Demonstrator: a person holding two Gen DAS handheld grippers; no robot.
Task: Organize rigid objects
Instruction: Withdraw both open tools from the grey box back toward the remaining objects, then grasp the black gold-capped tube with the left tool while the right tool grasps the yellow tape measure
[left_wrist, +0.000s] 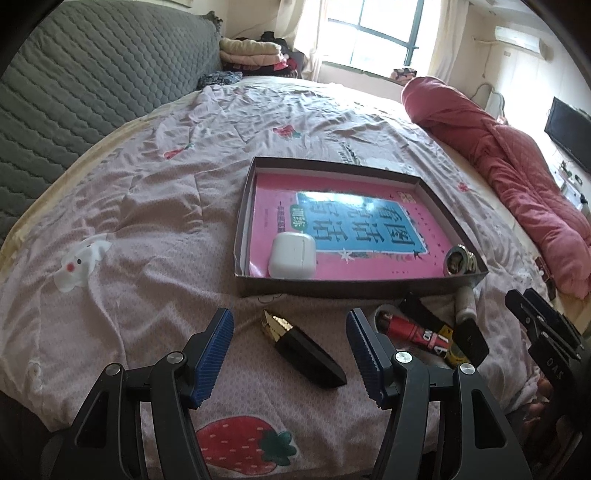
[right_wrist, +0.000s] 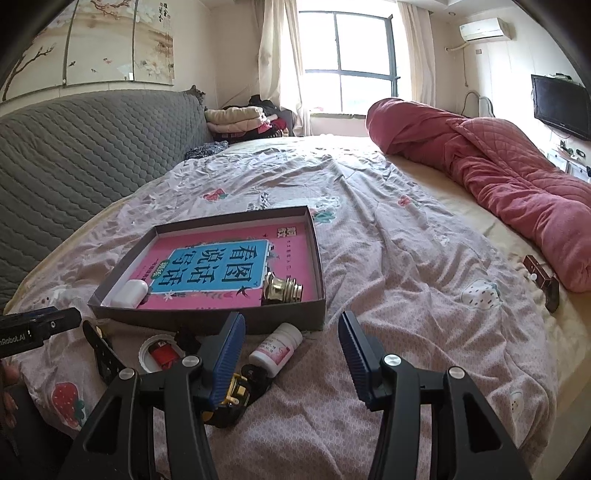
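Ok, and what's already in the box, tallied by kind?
In the box:
book: 1
white case: 1
gold piece: 1
Total: 3

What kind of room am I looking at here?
Most likely a home bedroom: a wide bed with a strawberry-print sheet, a rolled pink quilt along its far side, and a wall-mounted television near the window.
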